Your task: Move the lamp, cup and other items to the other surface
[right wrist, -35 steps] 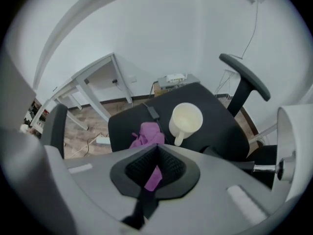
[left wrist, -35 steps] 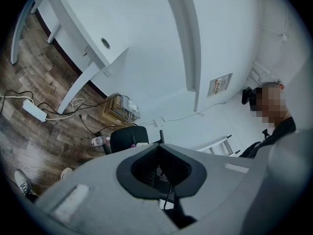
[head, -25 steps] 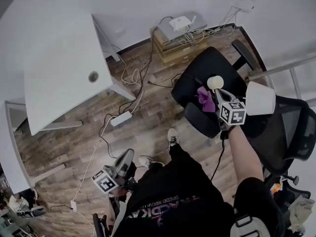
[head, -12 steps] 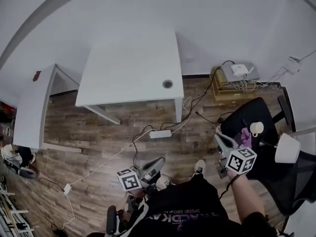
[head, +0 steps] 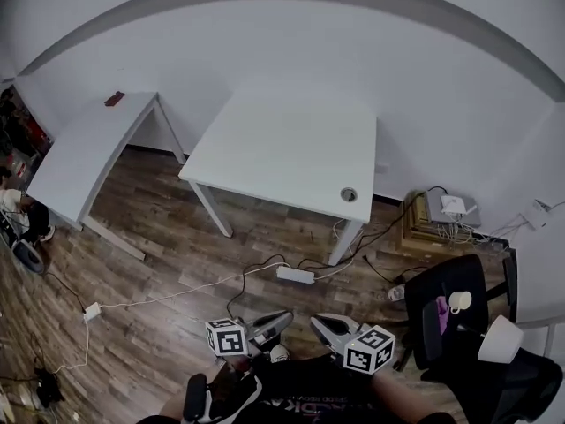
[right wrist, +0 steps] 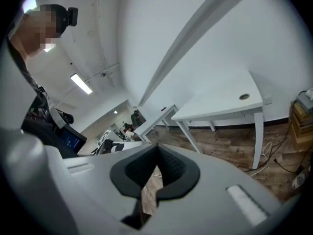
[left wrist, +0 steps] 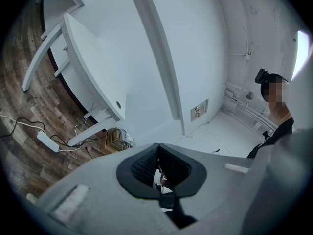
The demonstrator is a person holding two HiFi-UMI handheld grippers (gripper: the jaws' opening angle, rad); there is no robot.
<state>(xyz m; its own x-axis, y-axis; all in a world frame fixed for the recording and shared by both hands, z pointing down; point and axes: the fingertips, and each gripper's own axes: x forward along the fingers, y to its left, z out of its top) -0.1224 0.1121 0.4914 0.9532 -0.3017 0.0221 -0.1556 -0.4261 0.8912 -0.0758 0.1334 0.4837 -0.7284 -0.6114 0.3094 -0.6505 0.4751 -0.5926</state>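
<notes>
1. Currently both grippers sit at the bottom centre of the head view, side by side above the wood-pattern floor (head: 177, 254).
2. Left gripper (head: 284, 316): the left gripper view shows the jaws closed tip to tip, with nothing between the pads.
3. Right gripper (head: 318, 320): the right gripper view shows the jaws closed and empty, pointing toward the white table (head: 291, 148).
4. Lamp (head: 500, 339): white shade, lower right of the frame, on the black office chair (head: 459, 272).
5. Cup (head: 458, 301): white, on the chair seat, up and left of the lamp shade.
6. Purple item (head: 441, 314): on the same seat, just left of the cup; its type cannot be told.
7. White table: centre of the frame, well apart from the chair, with a round cable grommet (head: 350, 194) near its lower right corner.
8. Second white table (head: 88, 157): left of the frame, carrying a small red object (head: 115, 99) at its far end.
9. Power strip (head: 295, 275): on the floor below the central table, with cables running from it.
</notes>
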